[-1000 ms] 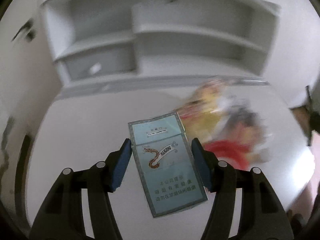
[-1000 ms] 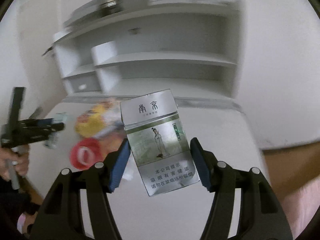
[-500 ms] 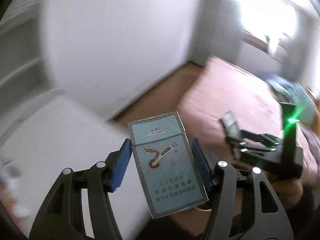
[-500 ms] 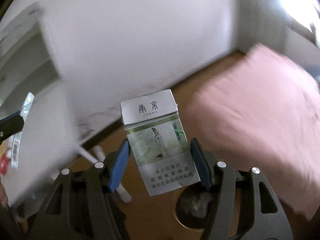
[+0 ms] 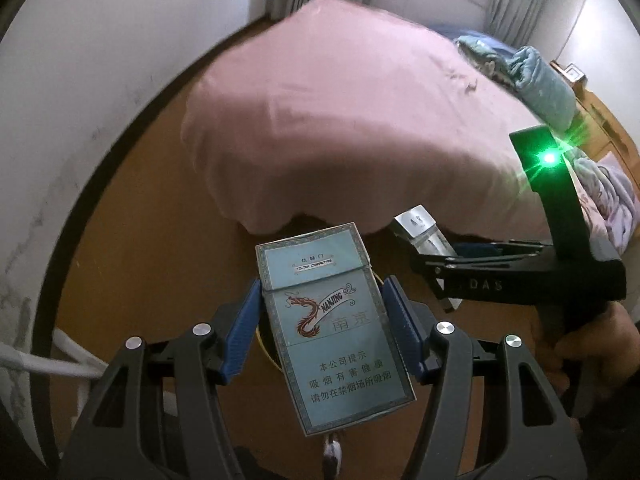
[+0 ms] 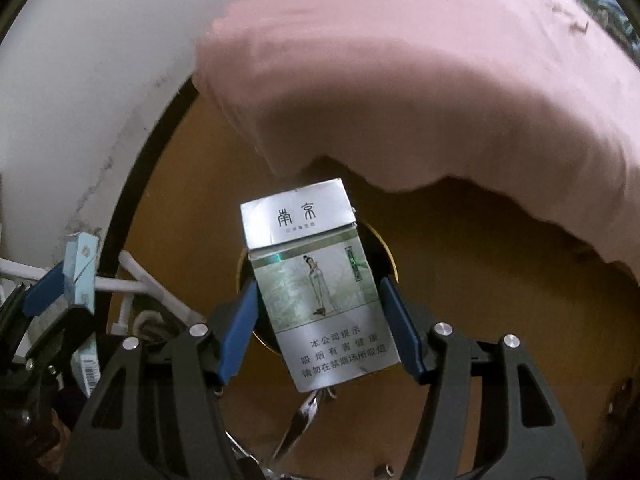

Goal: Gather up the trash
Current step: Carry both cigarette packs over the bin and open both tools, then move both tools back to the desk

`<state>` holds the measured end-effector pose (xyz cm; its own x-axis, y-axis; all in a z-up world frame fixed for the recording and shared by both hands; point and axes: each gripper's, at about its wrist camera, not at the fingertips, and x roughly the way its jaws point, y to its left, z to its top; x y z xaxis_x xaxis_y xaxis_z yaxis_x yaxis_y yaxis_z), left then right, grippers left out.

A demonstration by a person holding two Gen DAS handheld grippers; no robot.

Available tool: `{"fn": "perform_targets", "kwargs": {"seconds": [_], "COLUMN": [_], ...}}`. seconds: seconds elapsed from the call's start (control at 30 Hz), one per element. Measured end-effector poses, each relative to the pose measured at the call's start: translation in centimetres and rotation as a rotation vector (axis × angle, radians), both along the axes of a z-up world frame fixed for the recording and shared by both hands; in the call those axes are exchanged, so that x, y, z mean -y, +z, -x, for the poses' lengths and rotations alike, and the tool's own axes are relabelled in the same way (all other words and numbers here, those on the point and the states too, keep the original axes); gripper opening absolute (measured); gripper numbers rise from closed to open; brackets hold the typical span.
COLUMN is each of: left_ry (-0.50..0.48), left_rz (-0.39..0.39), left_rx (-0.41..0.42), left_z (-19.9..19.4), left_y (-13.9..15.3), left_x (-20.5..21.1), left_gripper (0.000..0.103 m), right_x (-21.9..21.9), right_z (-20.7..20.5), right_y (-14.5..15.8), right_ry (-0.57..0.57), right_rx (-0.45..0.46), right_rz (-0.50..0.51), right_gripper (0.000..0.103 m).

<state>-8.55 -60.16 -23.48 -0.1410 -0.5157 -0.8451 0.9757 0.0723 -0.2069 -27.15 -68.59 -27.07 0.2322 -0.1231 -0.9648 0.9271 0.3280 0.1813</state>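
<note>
My left gripper (image 5: 323, 288) points down at the wooden floor, its blue pads shut on a light blue cigarette pack (image 5: 332, 332). A thin yellow rim of a round bin (image 5: 262, 344) peeks out from under that pack. My right gripper (image 6: 318, 284) is shut on a silver and green cigarette pack (image 6: 316, 280), directly above the bin's dark round opening with its gold rim (image 6: 386, 256). Each gripper shows in the other's view: the right gripper (image 5: 432, 264) with the silver pack (image 5: 420, 226), and the left gripper (image 6: 68, 292) with the blue pack (image 6: 80, 272).
A bed with a pink sheet (image 5: 360, 112) overhangs the floor just beyond the bin, with bunched blankets (image 5: 536, 80) on its far side. A white wall (image 5: 80, 80) with a dark skirting runs on the left. White tubular legs (image 6: 136, 276) stand by the wall.
Both grippers swung away from the white desk and shelves and tipped down toward the floor beside the bed. The bin has come into view under them. Both packs stay gripped.
</note>
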Motion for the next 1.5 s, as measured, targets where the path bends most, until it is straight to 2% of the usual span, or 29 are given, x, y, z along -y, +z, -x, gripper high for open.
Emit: {"fn": "perform_targets", "kwargs": {"seconds": [0.13,0.27,0.37,0.7,0.8,0.83,0.87,0.97,1.1,1.2,1.27,1.37,1.5], "left_ry": [-0.005,-0.01,-0.012,-0.04,-0.068,-0.071,-0.068,-0.068,-0.037,0.006,0.048,0.111,0.28], "left_rz": [-0.03,-0.039,-0.042,-0.05,-0.055,-0.049,-0.037,-0.027,0.014,0.085,0.127,0.171,0.202], "left_rx": [-0.001,-0.008,-0.015,-0.04,-0.075,-0.071,-0.051,-0.017,0.025,0.067,0.128,0.191,0.285], "left_z": [0.5,0.9,0.9,1.7,2.1,2.2,2.4,2.2,0.9,-0.9,-2.4,-4.6,-9.6], "left_y": [-1.9,-2.4,-2.4,-2.2,-1.9,-1.8,-1.4,-0.5,2.7,6.8,10.3,14.3,18.7], "left_x": [0.9,1.7,1.7,1.8,1.9,1.8,1.6,1.0,-1.1,-4.2,-7.3,-11.7,-20.2], "left_gripper": [0.06,0.06,0.06,0.061,0.072,0.08,0.083,0.083,0.09,0.094,0.096,0.096,0.096], "right_x": [-0.1,0.3,0.5,0.9,1.2,1.2,1.3,1.3,0.9,-0.1,-1.0,-3.8,-10.4], "right_z": [-0.8,-0.4,-0.2,0.5,0.8,0.9,1.0,1.0,-0.1,-2.0,-3.7,-8.0,-15.8], "right_y": [-1.2,-1.4,-0.9,0.4,0.9,1.1,1.2,1.8,3.3,6.2,8.6,13.2,18.0], "right_ry": [0.02,0.032,0.029,-0.016,-0.03,-0.036,-0.04,-0.04,-0.006,0.043,0.092,0.22,0.479], "right_rx": [0.005,0.017,0.026,0.023,0.023,0.022,0.023,0.025,0.023,0.054,0.093,0.168,0.269], "right_rz": [-0.037,-0.039,-0.025,0.025,0.041,0.047,0.052,0.071,0.123,0.182,0.217,0.297,0.371], "right_gripper": [0.061,0.063,0.076,0.076,0.077,0.077,0.077,0.078,0.078,0.078,0.08,0.083,0.083]}}
